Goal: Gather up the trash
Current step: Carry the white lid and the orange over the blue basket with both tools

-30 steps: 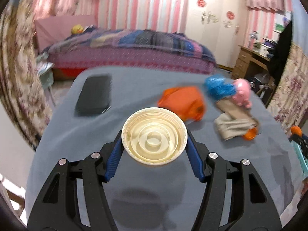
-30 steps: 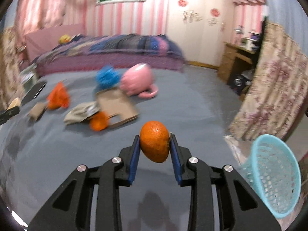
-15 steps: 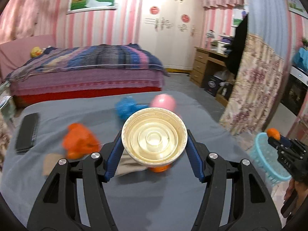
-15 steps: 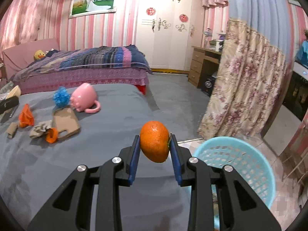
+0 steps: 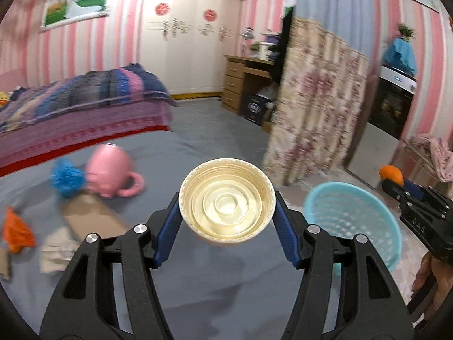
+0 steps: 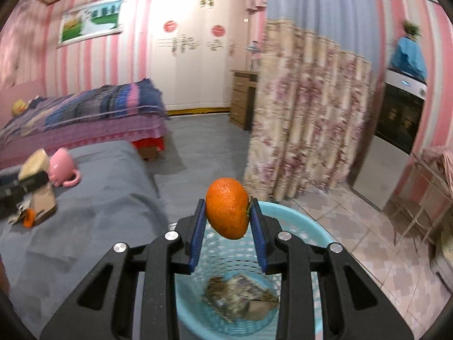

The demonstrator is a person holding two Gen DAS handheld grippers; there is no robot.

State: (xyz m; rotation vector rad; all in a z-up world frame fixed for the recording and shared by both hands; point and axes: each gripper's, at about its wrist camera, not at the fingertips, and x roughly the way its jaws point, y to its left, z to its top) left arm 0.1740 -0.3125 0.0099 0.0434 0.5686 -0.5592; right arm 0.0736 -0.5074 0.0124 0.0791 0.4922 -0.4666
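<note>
My left gripper (image 5: 227,212) is shut on a cream plastic lid (image 5: 226,204), held above the grey table (image 5: 215,289). My right gripper (image 6: 228,216) is shut on an orange peel (image 6: 227,212), right over the light-blue basket (image 6: 317,238), which holds crumpled paper trash (image 6: 240,297). In the left wrist view the basket (image 5: 354,221) stands on the floor past the table's right edge, with the right gripper (image 5: 392,180) and orange peel (image 5: 391,173) above its far side. On the table lie an orange wrapper (image 5: 17,232), cardboard (image 5: 90,221) and crumpled paper (image 5: 56,252).
A pink mug (image 5: 109,171) lies on its side beside a blue scrubber (image 5: 66,178). A floral curtain (image 5: 311,119) hangs behind the basket. A bed (image 5: 79,113) stands beyond the table, and a wooden dresser (image 5: 243,85) at the back. Tiled floor (image 6: 382,249) lies to the right.
Both grippers have swung to the right with their loads. The right gripper with the orange peel now hangs over the basket. The left gripper has come nearer the table's right edge.
</note>
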